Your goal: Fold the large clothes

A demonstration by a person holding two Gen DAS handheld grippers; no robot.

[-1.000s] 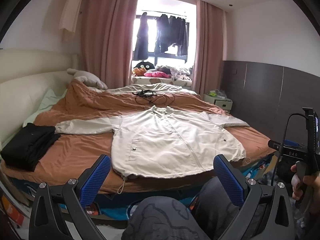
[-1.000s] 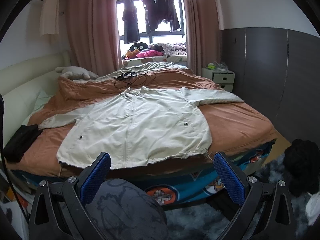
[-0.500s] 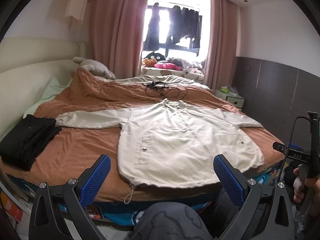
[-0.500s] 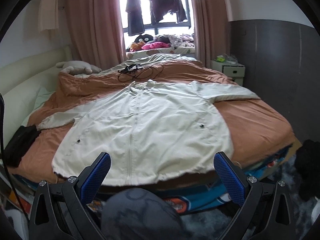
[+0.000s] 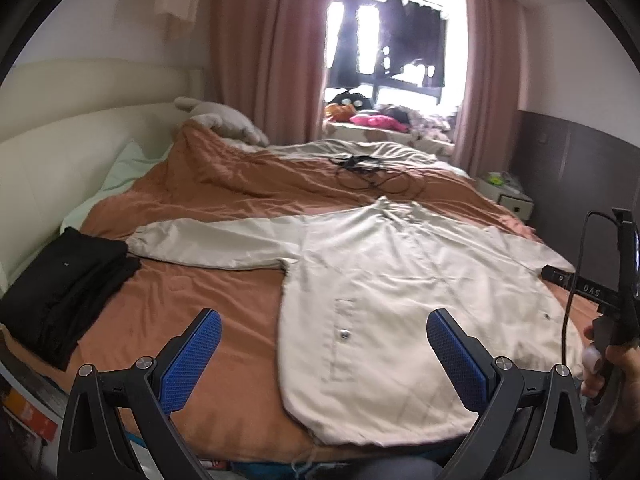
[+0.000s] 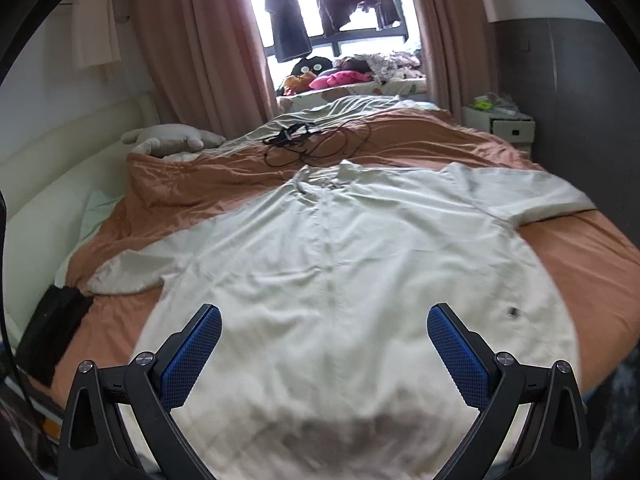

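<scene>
Lying flat and face-up on the rust-orange duvet [image 5: 224, 292] — one cream zip-front jacket [image 5: 404, 300], sleeves spread to either side, hem toward the near edge of the bed, collar toward the window

Left gripper [image 5: 324, 354]: jaws released wide, blue pads [image 5: 191, 360] empty, hovering over the near edge of the bed with the jacket's left hem corner between the fingers; not touching cloth

Right gripper [image 6: 324, 354]: jaws likewise spread, gripping nothing, poised above the lower front of the jacket [image 6: 340, 280]; its handle shows at the right rim of the left wrist view, held in the right hand [image 5: 612, 364]

Other items — folded black garment [image 5: 60, 296] at the left edge of the bed, just beside the jacket's left cuff; tangle of black cables [image 5: 372, 172] beyond the collar; grey plush toy [image 5: 224, 120] by the cream headboard [image 5: 52, 152]; white nightstand [image 6: 500, 124] at the far right; dark clothes [image 6: 320, 4] hanging in the window between pink curtains [image 5: 264, 52]
</scene>
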